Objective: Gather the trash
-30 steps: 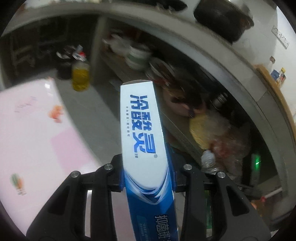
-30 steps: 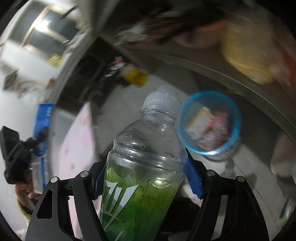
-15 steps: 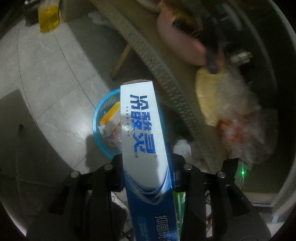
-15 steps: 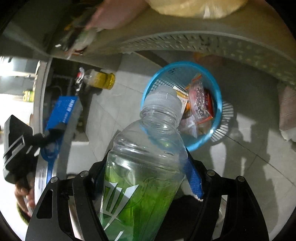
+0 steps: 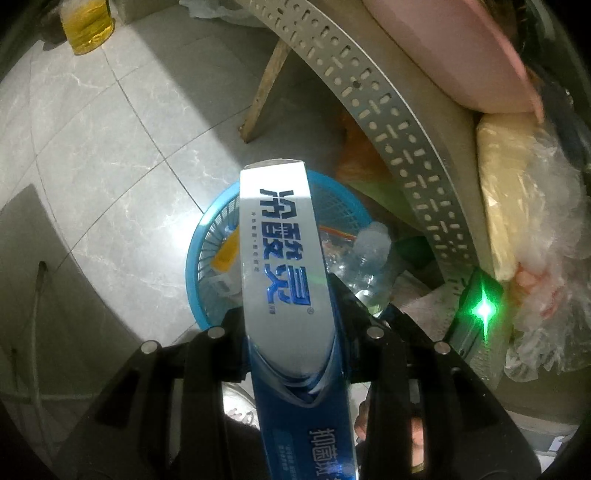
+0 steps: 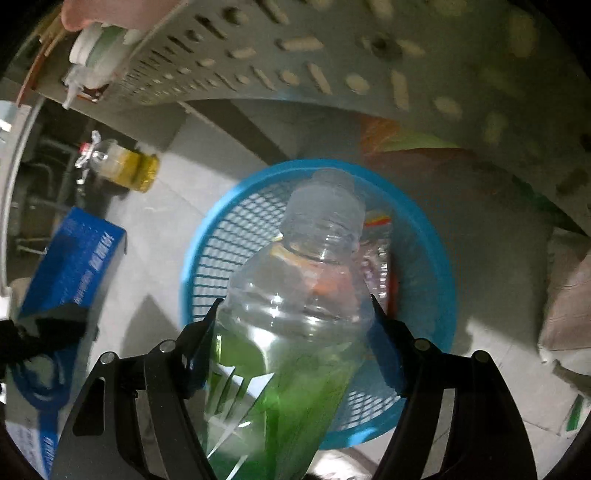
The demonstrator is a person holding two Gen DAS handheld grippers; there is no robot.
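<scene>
A blue mesh trash basket point(image 5: 199, 258) stands on the tiled floor with wrappers inside. My left gripper point(image 5: 288, 325) is shut on a long white and blue toothpaste box point(image 5: 280, 258), which points down over the basket's left half. My right gripper point(image 6: 295, 325) is shut on a clear plastic bottle point(image 6: 295, 295) with a green label, its cap over the basket point(image 6: 207, 236) opening. In the left wrist view the bottle point(image 5: 369, 254) shows to the right of the box. In the right wrist view the toothpaste box point(image 6: 74, 258) appears at the left.
A perforated metal shelf edge point(image 5: 388, 122) curves just above the basket, with a wooden leg point(image 5: 262, 92) behind it. A pink basin point(image 5: 461, 55) and plastic bags point(image 5: 535, 221) sit on the shelf. A yellow oil bottle point(image 5: 86, 26) stands on the floor farther off.
Both grippers have sunk toward the floor and tipped further down. The blue basket has come from the distance to right under the box and the bottle.
</scene>
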